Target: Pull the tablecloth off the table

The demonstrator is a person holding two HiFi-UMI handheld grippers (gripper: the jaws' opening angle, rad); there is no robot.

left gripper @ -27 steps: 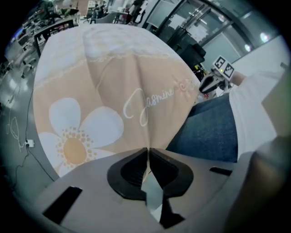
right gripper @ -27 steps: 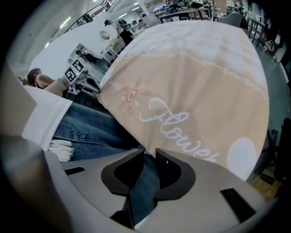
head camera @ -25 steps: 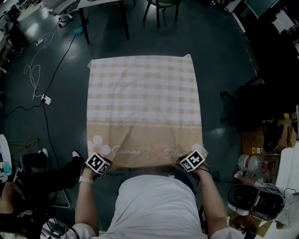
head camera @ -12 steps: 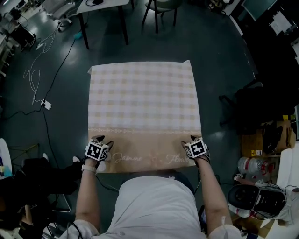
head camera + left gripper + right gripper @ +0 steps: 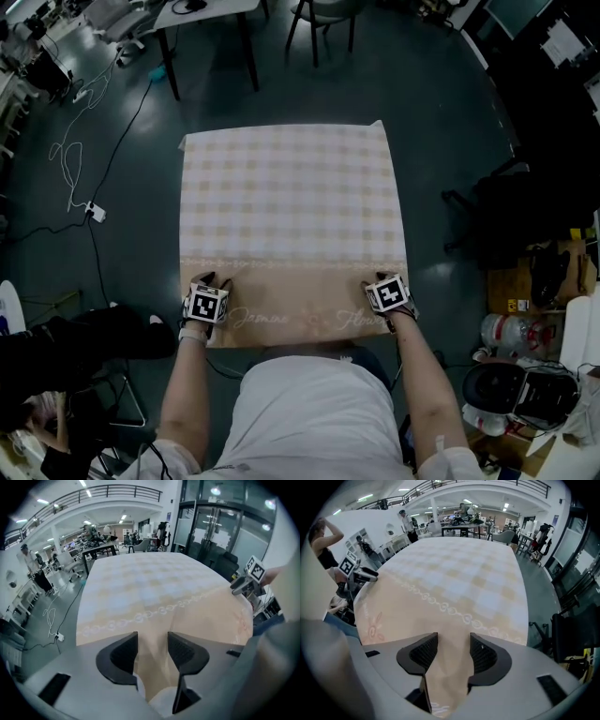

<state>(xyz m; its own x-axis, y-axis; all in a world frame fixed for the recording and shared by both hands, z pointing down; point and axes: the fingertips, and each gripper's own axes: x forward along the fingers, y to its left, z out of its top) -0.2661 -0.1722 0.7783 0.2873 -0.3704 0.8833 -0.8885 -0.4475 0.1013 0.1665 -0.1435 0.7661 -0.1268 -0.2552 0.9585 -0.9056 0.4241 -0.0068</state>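
Observation:
A beige checked tablecloth (image 5: pixel 291 216) with a tan printed border covers the square table. My left gripper (image 5: pixel 211 281) points steeply down onto the border near the cloth's near left corner. My right gripper (image 5: pixel 376 279) does the same near the near right corner. Both pairs of jaws have just been opening. In the left gripper view the left gripper (image 5: pixel 152 648) stands open, and tan cloth (image 5: pixel 154 620) shows in the gap between its fingers. The right gripper (image 5: pixel 453 648) is also open over the cloth (image 5: pixel 450 620), which runs up through the gap.
Desks and a chair (image 5: pixel 323 14) stand beyond the table's far edge. Cables and a power strip (image 5: pixel 94 200) lie on the floor at the left. A dark chair (image 5: pixel 502 220) and boxes stand at the right. A seated person (image 5: pixel 84 347) is at the near left.
Both grippers have moved forward from the table's near edge onto the cloth's tan border. Their jaws, shut a second ago, now stand apart.

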